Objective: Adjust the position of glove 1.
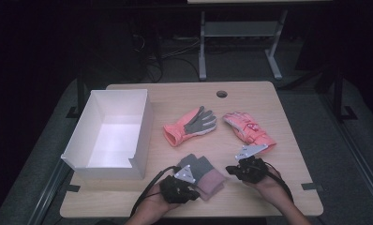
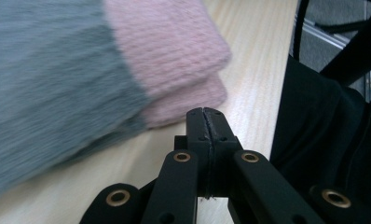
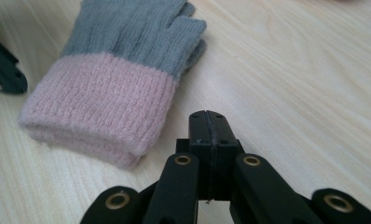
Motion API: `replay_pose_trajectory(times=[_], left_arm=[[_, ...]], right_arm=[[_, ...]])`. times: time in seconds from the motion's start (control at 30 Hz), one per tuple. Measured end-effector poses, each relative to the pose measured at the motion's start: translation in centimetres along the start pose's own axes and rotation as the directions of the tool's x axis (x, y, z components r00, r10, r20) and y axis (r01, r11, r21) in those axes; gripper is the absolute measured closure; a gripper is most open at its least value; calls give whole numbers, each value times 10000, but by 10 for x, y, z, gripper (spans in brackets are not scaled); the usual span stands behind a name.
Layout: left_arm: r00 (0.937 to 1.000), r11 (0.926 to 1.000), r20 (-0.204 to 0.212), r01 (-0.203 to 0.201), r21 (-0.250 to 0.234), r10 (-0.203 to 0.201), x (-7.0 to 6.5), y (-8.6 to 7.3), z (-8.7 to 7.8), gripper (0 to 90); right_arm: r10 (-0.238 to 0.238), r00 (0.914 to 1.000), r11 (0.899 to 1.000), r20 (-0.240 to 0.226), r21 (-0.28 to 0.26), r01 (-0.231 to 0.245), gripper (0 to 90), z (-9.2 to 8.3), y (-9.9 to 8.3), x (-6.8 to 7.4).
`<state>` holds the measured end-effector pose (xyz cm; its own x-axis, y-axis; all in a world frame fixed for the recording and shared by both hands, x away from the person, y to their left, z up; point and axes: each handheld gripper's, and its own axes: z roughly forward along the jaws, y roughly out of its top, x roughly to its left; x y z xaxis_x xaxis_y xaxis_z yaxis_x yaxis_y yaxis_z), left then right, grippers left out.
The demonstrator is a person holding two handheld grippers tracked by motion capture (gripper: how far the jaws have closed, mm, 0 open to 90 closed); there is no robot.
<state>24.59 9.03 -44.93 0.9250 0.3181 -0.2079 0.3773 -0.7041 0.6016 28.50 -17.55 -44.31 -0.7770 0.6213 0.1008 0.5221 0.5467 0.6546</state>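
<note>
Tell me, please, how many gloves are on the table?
3 seen: a grey and pink knit glove between the grippers, perhaps a stacked pair; a pink glove mid-table; a pink glove to its right.

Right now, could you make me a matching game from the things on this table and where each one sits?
1. white open cardboard box
2. grey and pink knitted gloves
3. coral glove with grey palm
4. pink padded glove

a. table middle
b. near edge, between the hands
c. left side
d. right of the middle

Pairs: 1-c, 2-b, 3-a, 4-d

White box (image 1: 110, 133) walls off left; 2 pink gloves (image 1: 190, 124) mid-table; front-right free.
</note>
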Motion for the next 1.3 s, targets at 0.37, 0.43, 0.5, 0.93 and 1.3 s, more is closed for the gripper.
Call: replay_pose_trajectory(times=[0.37,0.43,0.5,0.93,1.3], left_arm=[[9999,9994,-27,-98,340,99,-3,4,13,897],[9999,9993,-25,-98,357,99,-2,4,13,897],[10000,9994,-21,-69,340,69,-2,4,13,897],[9985,9988,-324,443,229,-436,2,-2,-8,897],[9679,9833,-1759,1704,-646,-1793,32,-8,-35,897]], right_arm=[[-319,9983,9983,-480,466,341,900,10,0,10],[-387,9976,9980,-580,481,416,900,10,0,12],[-409,9972,9980,-629,460,438,900,9,0,13],[-589,9950,9969,-808,470,629,900,6,0,16],[-431,9951,9962,-890,712,495,900,13,-1,10]])
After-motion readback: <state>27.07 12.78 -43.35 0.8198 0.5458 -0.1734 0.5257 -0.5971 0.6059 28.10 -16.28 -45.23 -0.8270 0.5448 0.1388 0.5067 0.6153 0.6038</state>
